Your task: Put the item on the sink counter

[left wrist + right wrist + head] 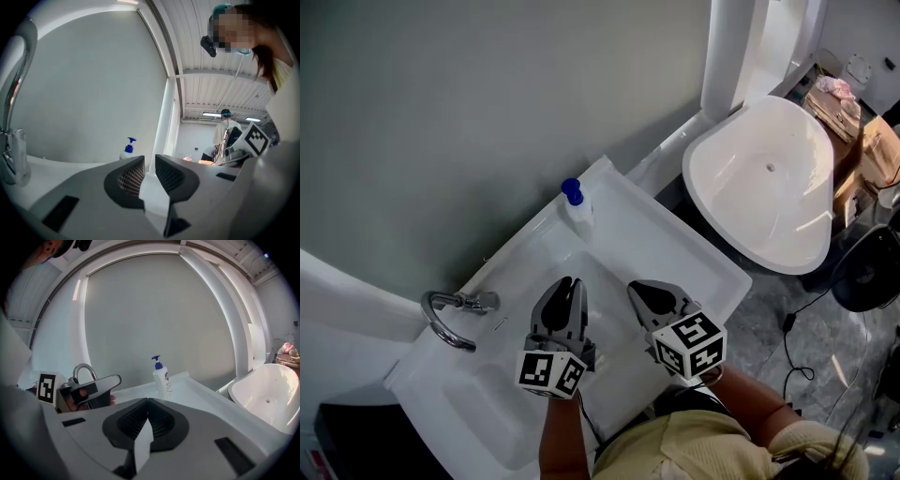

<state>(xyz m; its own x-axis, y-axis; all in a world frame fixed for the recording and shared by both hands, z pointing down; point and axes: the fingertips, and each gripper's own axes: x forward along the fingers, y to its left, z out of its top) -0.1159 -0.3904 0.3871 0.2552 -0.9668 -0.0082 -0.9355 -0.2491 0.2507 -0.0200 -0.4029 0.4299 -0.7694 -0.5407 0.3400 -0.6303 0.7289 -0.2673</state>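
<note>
The white plastic pump bottle with the blue pump head (577, 208) stands upright on the white rectangular sink counter (698, 246), on the back ledge against the grey wall (487, 94). It is on the same ledge as the curved chrome faucet (450, 317), well to the faucet's right and near the far corner. Nothing touches it.

Your left gripper (570, 285) hangs over the basin, in front of the faucet and a little to its right. Its grey jaws stand a narrow gap apart, with only the counter and the far wall showing through the gap. From its own view the bottle (128, 149) sits beyond the left jaw tip, and the faucet (13, 98) rises at the left edge.

Your right gripper (639, 290) is over the basin too, farther right of the faucet than the left one and just beside it. Its jaws are pressed together tip to tip with nothing caught in them. Its view shows the bottle (161, 377) to the right of the faucet (84, 372), apart from both grippers.

A white oval bathtub (769, 178) lies on the floor, far to the right of the faucet and past the counter's end.
</note>
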